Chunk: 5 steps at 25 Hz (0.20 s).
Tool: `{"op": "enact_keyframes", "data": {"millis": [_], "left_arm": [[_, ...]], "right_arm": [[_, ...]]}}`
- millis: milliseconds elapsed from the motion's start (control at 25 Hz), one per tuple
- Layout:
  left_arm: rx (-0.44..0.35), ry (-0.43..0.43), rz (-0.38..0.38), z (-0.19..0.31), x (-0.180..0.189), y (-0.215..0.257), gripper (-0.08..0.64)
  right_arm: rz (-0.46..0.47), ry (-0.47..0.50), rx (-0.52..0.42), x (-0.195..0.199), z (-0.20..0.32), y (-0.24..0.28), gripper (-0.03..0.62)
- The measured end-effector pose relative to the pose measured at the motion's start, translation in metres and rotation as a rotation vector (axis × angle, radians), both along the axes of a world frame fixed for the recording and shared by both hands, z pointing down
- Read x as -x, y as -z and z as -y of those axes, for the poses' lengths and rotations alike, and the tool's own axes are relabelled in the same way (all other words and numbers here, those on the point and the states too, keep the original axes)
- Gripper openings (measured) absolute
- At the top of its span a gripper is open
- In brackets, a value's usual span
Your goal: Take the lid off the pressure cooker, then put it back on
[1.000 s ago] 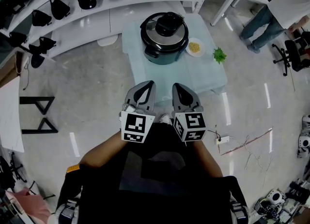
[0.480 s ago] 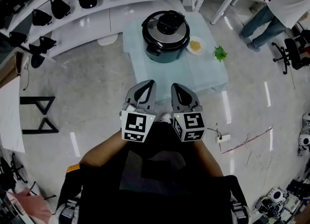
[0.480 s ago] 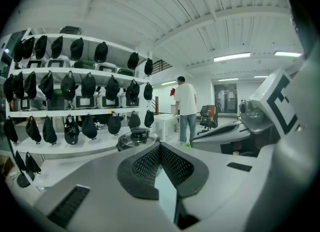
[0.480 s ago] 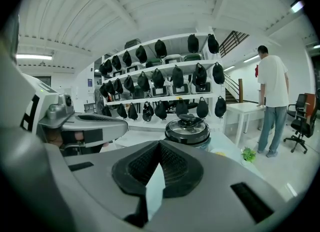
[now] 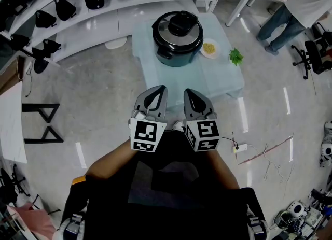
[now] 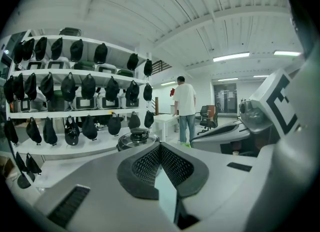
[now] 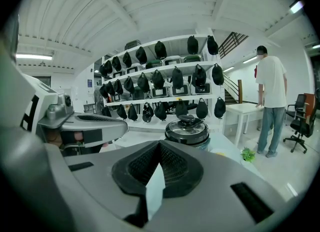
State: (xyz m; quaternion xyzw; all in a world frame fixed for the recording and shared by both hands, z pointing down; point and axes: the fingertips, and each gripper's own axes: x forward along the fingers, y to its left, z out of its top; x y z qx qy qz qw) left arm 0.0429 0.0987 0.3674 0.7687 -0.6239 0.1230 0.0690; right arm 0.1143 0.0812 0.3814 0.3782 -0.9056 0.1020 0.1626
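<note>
Little has changed in the past second: the left gripper (image 5: 153,100) and right gripper (image 5: 195,101) stay closed and empty before the person's chest, well short of the pressure cooker (image 5: 177,44) on the table (image 5: 220,81); its lid (image 5: 179,29) sits on, removal apparently not begun

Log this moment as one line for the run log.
phase: pre-approach | left gripper: shut, empty | right gripper: shut, empty | pressure cooker: on table, lid on, untouched

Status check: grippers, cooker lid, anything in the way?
Shut, empty: left gripper, right gripper, short of table. On pressure cooker: lid, seated. Nothing in between.
</note>
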Motion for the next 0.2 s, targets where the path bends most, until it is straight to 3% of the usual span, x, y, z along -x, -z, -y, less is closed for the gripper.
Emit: {"op": "enact_keyframes", "data": {"millis": [200], "left_arm": [[-0.001, -0.001, 0.000, -0.0012, -0.0007, 0.0022, 0.006]], "right_arm": [[0.000, -0.001, -0.001, -0.0007, -0.0012, 0.0021, 0.015]]}}
